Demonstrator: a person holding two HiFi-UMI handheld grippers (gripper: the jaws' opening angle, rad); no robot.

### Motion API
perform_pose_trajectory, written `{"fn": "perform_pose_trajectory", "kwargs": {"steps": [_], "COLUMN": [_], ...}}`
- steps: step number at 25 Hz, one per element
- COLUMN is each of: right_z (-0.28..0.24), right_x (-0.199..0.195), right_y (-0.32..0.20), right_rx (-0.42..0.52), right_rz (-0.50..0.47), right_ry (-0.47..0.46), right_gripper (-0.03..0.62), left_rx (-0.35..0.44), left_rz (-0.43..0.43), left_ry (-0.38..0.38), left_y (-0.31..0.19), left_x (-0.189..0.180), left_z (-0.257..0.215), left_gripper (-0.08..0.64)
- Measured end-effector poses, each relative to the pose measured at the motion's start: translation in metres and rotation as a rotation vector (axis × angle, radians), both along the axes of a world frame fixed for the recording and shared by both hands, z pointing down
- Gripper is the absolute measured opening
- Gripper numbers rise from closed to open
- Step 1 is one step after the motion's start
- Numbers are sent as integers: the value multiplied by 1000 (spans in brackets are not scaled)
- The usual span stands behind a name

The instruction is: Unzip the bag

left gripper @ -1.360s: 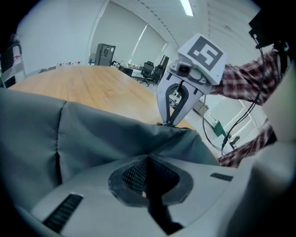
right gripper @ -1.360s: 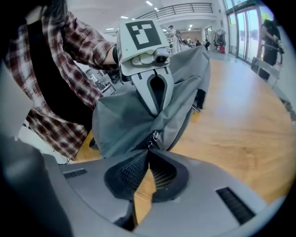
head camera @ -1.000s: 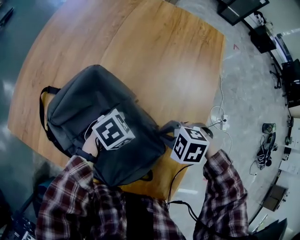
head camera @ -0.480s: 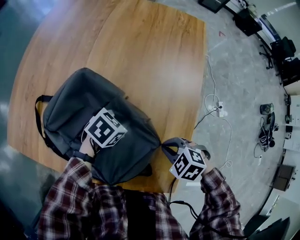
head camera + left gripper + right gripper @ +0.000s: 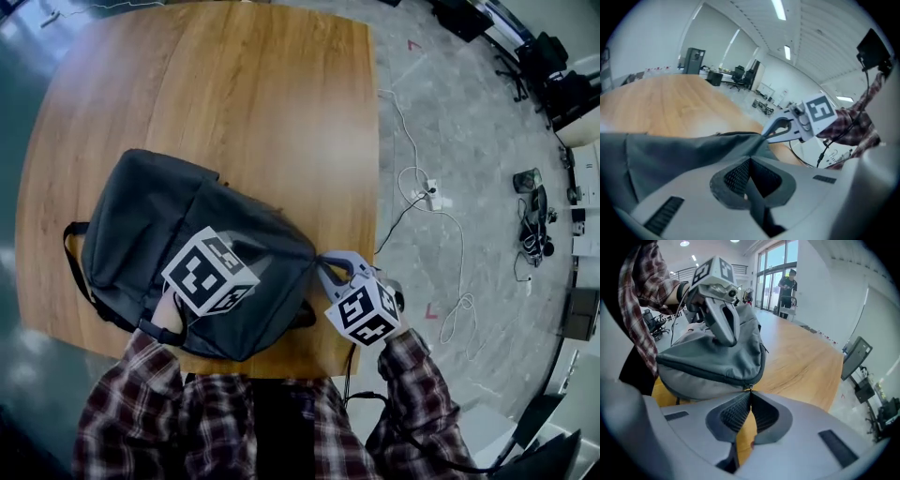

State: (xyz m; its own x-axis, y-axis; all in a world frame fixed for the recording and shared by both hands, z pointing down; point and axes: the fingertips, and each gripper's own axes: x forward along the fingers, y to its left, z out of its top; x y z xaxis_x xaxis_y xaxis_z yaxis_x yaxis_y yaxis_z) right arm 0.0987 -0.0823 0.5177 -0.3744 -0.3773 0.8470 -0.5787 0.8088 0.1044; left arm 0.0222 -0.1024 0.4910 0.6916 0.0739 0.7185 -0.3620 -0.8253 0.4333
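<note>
Grey bag point(image 5: 169, 225): lies flat on the wooden table point(image 5: 234, 84), close to the table's near edge, with a black strap point(image 5: 70, 253) looping out toward the table's left edge.

Left gripper point(image 5: 749, 160): rests on top of the bag, above the table's near edge. Has its jaws closed together, with a fold of the bag's grey cloth pinched at the tips of the ribbed pads point(image 5: 736, 176). Carries its marker cube point(image 5: 211, 272) turned upward, above a plaid sleeve point(image 5: 141, 412) that reaches in over the table's near edge.

Right gripper point(image 5: 750, 397): sits at the table's near right corner, just past the edge, with its jaw tips touching the bag's end there. Holds its jaws shut, pads pressed flat to each other, with the small metal zipper pull point(image 5: 750, 388) nipped at the very tips. Shows its own cube point(image 5: 361, 314) off the table's near right corner.

Zip point(image 5: 703, 373): runs as a dark band along the bag's rim, away from the pull and over the table's near edge.

Beyond the table's right edge, on the grey floor: a white power strip point(image 5: 427, 195) with loose cables. Past the table's far end, in the right gripper view: a person point(image 5: 787, 284) standing by glass doors.
</note>
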Motion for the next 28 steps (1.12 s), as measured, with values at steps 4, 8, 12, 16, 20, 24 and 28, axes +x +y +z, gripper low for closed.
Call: {"fn": "perform_pose_trajectory", "kwargs": {"steps": [4, 8, 12, 16, 20, 24, 28], "right_z": [-10, -1, 11, 9, 4, -4, -10], "right_x": [5, 8, 11, 10, 3, -16, -41], "right_y": [-39, -58, -49, -31, -14, 12, 51], "right_rx": [74, 83, 43, 16, 5, -24, -84], "right_rz": [-5, -8, 13, 55, 89, 91, 85], "right_ry": [22, 36, 35, 19, 47, 70, 18], "right_gripper": [17, 17, 17, 18, 18, 18, 18], "left_rx": [93, 134, 15, -75, -99, -122, -144], "left_rz": [129, 136, 157, 96, 86, 50, 16], "left_ry": [-17, -47, -46, 25, 32, 32, 31], "left_y": [-14, -47, -47, -46, -50, -52, -57], "left_x": [49, 75, 81, 85, 89, 88, 89], "left_z": [-12, 4, 35, 40, 45, 44, 45], "left_gripper": [9, 9, 9, 9, 9, 9, 9]}}
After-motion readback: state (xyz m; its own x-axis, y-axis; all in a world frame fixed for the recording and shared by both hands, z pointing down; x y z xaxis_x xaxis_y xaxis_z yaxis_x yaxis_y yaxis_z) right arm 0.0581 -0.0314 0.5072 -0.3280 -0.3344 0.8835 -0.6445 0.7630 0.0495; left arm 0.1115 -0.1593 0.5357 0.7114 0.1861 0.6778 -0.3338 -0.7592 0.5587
